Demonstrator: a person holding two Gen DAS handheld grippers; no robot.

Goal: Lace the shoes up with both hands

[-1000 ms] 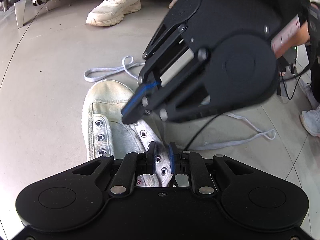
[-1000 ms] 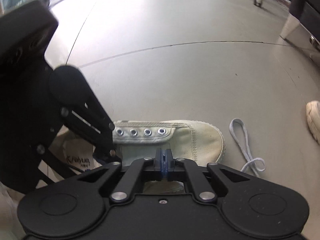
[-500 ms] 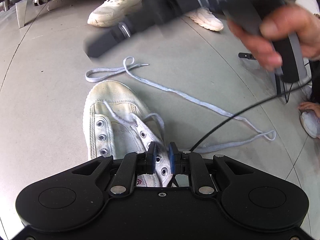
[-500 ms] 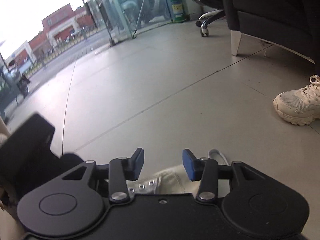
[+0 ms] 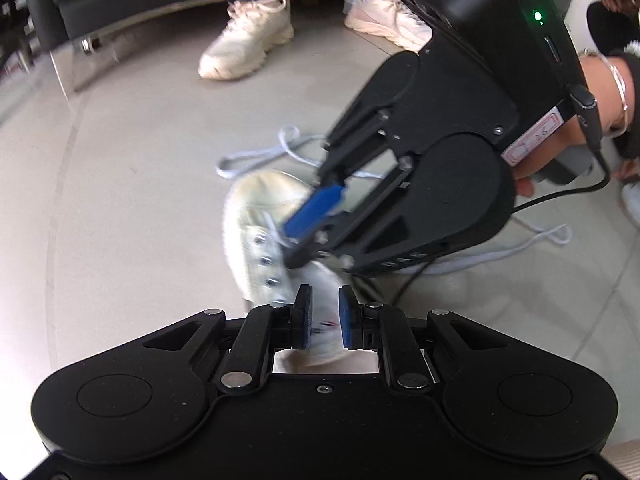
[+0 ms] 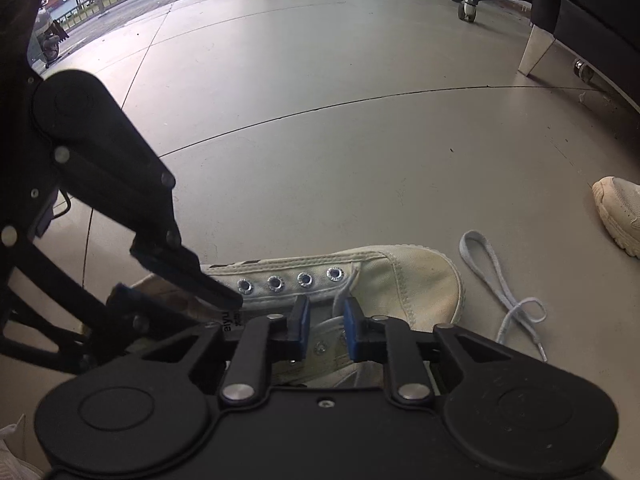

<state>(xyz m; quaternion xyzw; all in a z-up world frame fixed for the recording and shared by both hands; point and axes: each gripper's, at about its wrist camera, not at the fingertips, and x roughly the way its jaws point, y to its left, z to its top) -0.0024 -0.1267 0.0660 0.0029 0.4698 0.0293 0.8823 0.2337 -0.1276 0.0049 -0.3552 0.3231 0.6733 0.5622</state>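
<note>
A cream canvas shoe (image 5: 260,208) (image 6: 400,276) lies on the grey floor, with metal eyelets (image 6: 304,279) along its opening. A pale blue lace (image 6: 504,280) runs through the eyelets nearest the toe and trails loose past the toe (image 5: 256,156). My left gripper (image 5: 323,316) is open a little, with the shoe's heel end between its pads; contact is unclear. My right gripper (image 6: 325,320) is open a little and low over the shoe's opening, with a lace strand (image 6: 340,292) between its pads. It reaches in from the right in the left wrist view (image 5: 312,232).
A person's white sneakers (image 5: 248,40) (image 6: 620,212) stand beyond the shoe, by a black sofa (image 6: 592,12) with metal legs. A black cable (image 5: 560,196) runs over the floor at the right. Loose lace (image 5: 520,248) lies at the right.
My right gripper had lifted away and opened wide; it has come back down over the shoe's opening and narrowed. My left gripper stays at the heel end, opened slightly wider.
</note>
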